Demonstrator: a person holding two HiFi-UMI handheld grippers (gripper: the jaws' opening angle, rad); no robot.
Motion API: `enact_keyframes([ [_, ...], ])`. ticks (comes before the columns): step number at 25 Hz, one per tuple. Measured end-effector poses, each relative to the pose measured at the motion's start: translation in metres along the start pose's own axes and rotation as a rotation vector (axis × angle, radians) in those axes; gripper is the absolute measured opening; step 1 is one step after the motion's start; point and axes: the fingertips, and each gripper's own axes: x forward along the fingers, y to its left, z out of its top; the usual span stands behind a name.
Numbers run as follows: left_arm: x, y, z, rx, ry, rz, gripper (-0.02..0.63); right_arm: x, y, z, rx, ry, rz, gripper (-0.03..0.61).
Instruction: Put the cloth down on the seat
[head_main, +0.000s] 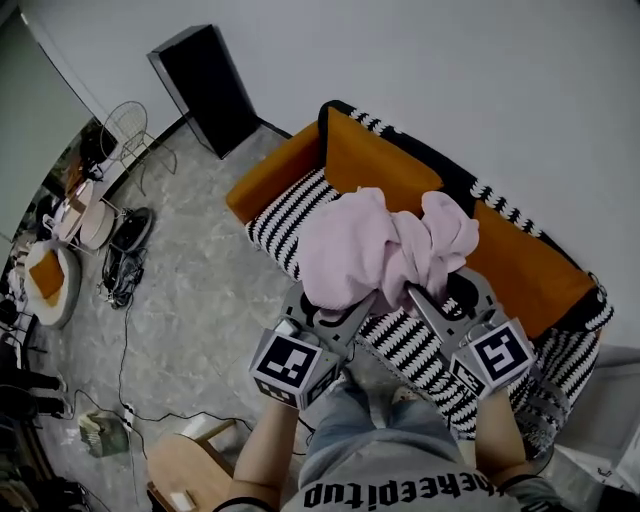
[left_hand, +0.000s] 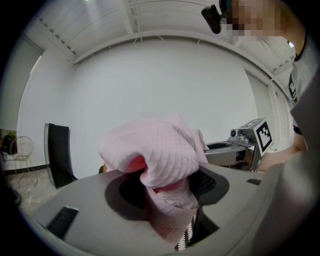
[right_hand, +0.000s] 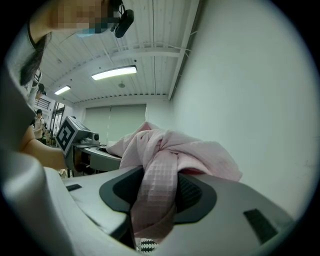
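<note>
We carry the pink cloth (head_main: 372, 250) bunched above the sofa's striped seat (head_main: 405, 345), left hand-held gripper (head_main: 350, 308) and right hand-held gripper (head_main: 420, 297) both clamped on it; next, probably, lower it and open both.

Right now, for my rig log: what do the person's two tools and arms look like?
The left tool and right tool are grey and wedge-shaped, with black ribbed pads inside. Each carries a cube with black-and-white square markers. The person wears a grey printed T-shirt and a dark band on the left wrist.
</note>
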Motion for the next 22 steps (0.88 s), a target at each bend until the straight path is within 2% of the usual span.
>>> enact_keyframes([
  [11, 0.031, 0.066, -0.005, 0.016, 0.036, -0.168, 0.262, 0.06, -0.014, -0.005, 0.049, 0.026, -0.162, 0.202],
  [22, 0.047, 0.097, -0.011, 0.022, 0.048, -0.3, 0.262, 0.087, -0.016, -0.01, 0.069, 0.049, -0.292, 0.202],
])
